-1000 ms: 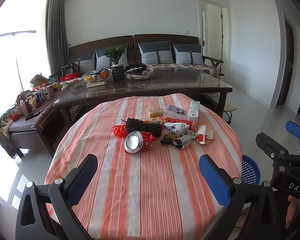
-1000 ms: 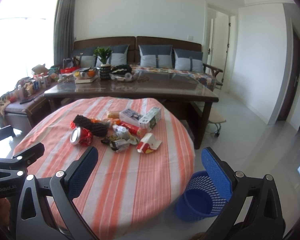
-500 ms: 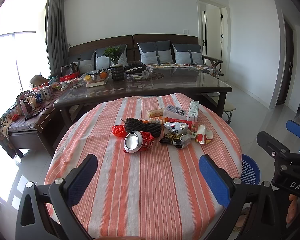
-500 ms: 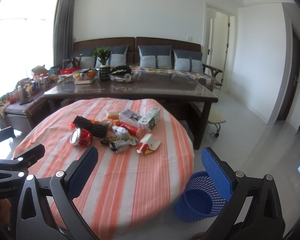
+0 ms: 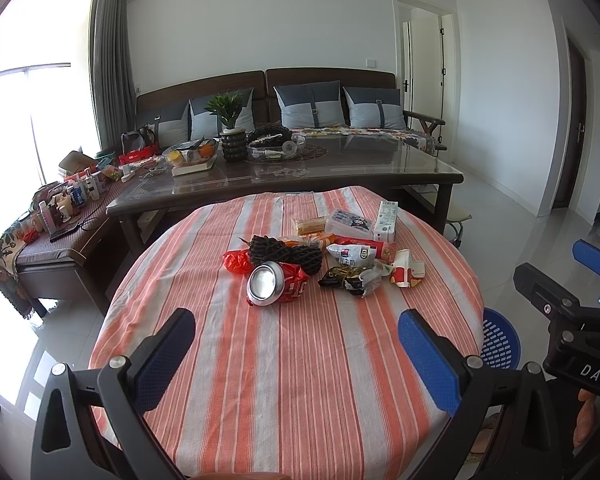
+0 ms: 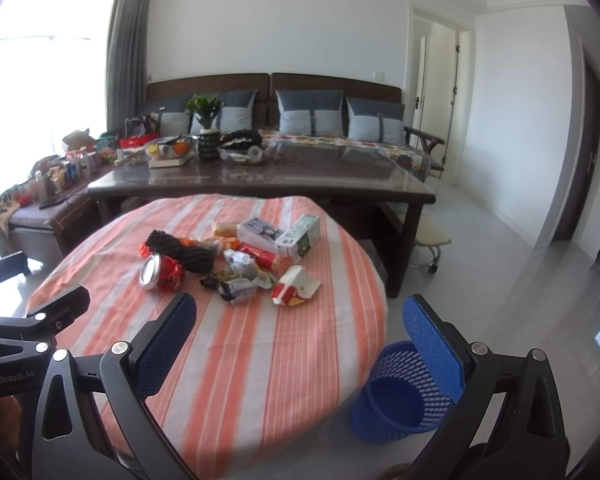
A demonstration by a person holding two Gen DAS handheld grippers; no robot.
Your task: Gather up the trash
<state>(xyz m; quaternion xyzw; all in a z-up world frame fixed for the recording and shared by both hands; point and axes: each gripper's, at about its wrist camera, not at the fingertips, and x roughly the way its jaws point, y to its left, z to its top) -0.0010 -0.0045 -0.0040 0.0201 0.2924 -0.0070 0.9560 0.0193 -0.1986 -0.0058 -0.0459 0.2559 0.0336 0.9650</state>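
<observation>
Left gripper (image 5: 296,344) stood wide apart, holding nothing, above the striped table (image 5: 300,380). Ahead of it lay the trash: crushed can (image 5: 274,283), wrappers (image 5: 350,278), carton (image 5: 387,222). Right gripper (image 6: 300,332) likewise gaped wide; blue basket (image 6: 392,404) sat below its right finger.

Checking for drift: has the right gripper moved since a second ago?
Barely: the right gripper crept slightly forward; the crushed can sits marginally lower against it.
</observation>
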